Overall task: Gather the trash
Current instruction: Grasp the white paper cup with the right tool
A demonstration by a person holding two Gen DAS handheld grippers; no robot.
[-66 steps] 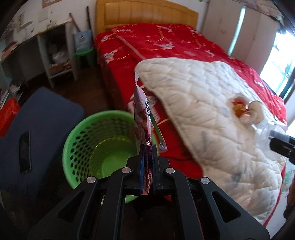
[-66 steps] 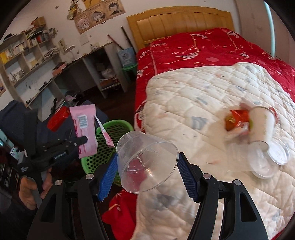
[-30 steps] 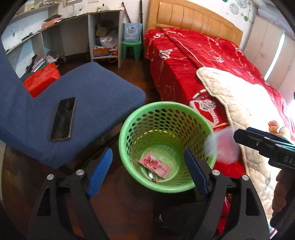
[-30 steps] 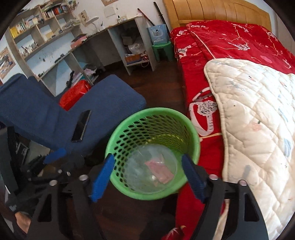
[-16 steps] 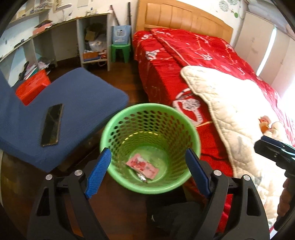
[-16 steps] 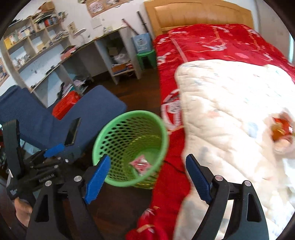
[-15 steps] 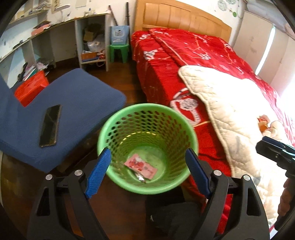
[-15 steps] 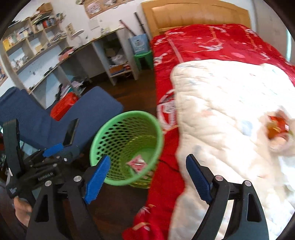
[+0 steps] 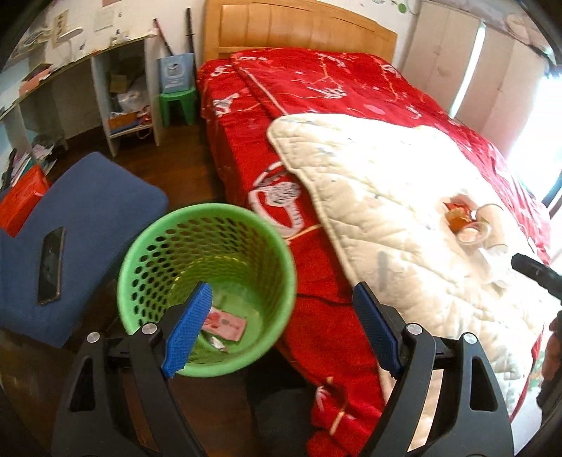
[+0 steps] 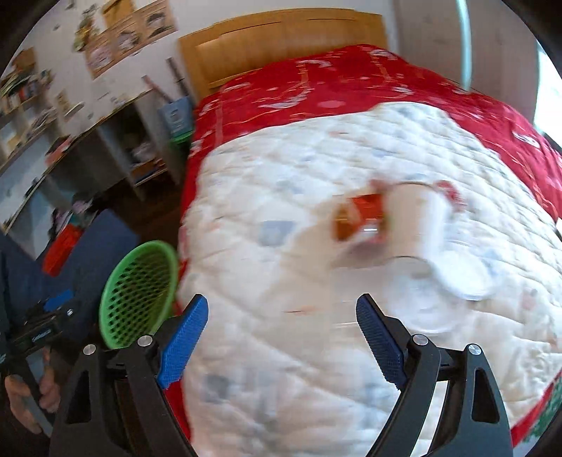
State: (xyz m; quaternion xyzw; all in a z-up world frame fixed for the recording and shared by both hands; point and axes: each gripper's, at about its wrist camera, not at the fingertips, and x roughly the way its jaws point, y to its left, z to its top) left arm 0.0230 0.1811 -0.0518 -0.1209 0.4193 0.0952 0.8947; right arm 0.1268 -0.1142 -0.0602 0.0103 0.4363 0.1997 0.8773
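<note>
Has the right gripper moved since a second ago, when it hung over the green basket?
Yes. The right gripper, jaws open and empty, has swung off the green basket, now at its left, toward the white quilt.

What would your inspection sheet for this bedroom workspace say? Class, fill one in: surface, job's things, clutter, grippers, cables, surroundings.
Surface: white quilt over red bedspread.
Job's things: green basket on the floor beside the bed holds a pink wrapper; red wrapper, paper cup and clear lids lie on the quilt.
Clutter: phone on blue cushion.
Grippers: left gripper and right gripper open, nothing between the fingers.
Cables: nothing seen.
Surroundings: wooden headboard, desk shelves, green stool.
</note>
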